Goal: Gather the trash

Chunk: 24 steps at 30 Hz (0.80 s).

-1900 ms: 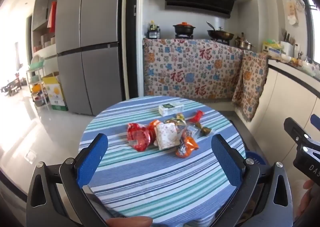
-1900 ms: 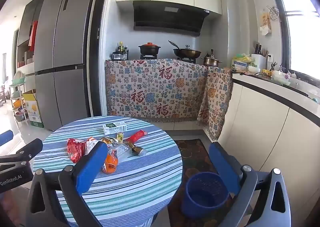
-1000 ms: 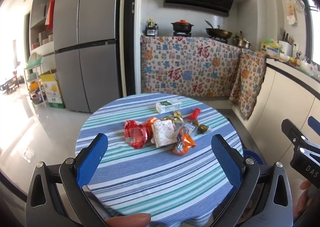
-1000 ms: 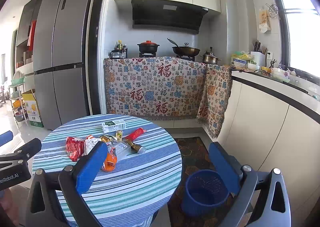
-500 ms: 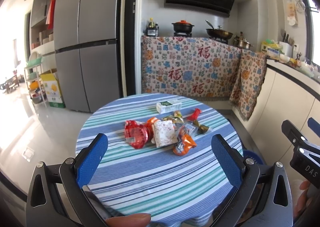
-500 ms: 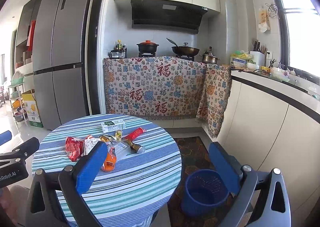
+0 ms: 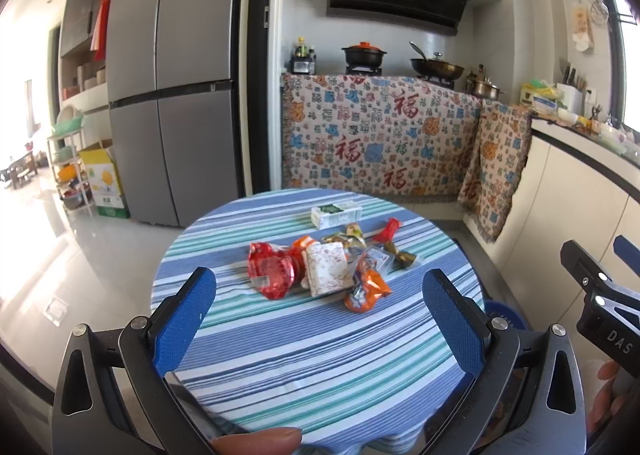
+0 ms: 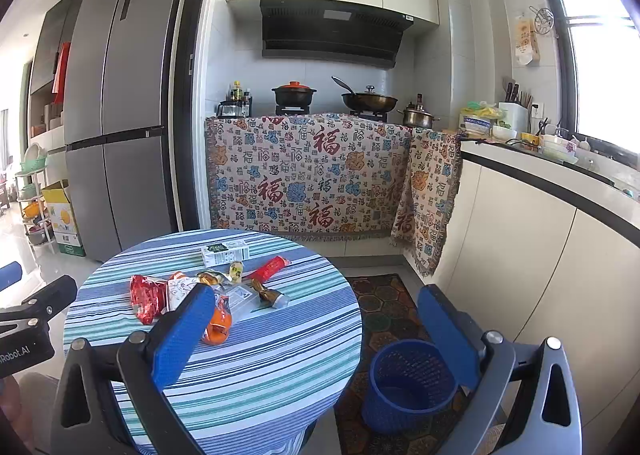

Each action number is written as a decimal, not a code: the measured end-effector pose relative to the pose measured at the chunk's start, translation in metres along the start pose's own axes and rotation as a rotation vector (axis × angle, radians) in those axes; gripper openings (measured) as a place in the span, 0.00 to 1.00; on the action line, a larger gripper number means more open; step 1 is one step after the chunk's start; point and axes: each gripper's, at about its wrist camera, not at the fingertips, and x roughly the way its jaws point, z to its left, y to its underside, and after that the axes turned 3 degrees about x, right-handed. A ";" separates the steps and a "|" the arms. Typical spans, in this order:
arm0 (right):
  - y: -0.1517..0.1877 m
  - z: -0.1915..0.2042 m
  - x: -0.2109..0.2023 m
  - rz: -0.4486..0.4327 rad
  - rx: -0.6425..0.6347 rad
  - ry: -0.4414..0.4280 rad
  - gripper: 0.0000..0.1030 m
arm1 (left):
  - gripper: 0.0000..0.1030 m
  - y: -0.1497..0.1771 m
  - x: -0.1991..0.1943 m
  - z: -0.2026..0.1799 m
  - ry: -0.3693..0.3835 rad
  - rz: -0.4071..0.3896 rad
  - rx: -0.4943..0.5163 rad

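Several pieces of trash lie in a cluster on the round striped table (image 7: 320, 359): a red crinkled wrapper (image 7: 269, 269), a white patterned packet (image 7: 326, 269), an orange snack bag (image 7: 366, 291), a small white-green carton (image 7: 335, 213), a red stick wrapper (image 7: 387, 229) and a gold-green wrapper (image 7: 403, 257). My left gripper (image 7: 319, 295) is open, held above the table's near side, short of the cluster. My right gripper (image 8: 316, 318) is open, over the table's right edge, holding nothing. A blue mesh waste bin (image 8: 408, 385) stands on the floor right of the table.
Behind the table is a counter draped in patterned cloth (image 8: 316, 175) with pots on a stove. A grey fridge (image 7: 176, 107) stands at the left, white cabinets (image 8: 540, 267) along the right. A dark rug (image 8: 384, 307) lies under the bin.
Both views have shifted only slightly; the table and trash sit a touch lower than a second ago. Both grippers stay open and nothing has been picked up.
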 end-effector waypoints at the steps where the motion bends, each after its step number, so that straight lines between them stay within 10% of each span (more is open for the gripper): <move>1: 0.000 0.000 0.000 -0.001 0.000 0.000 1.00 | 1.00 0.000 0.000 0.000 0.001 0.000 0.000; 24: 0.000 0.003 0.000 0.002 0.000 0.005 1.00 | 1.00 0.003 -0.002 -0.004 0.004 -0.002 0.002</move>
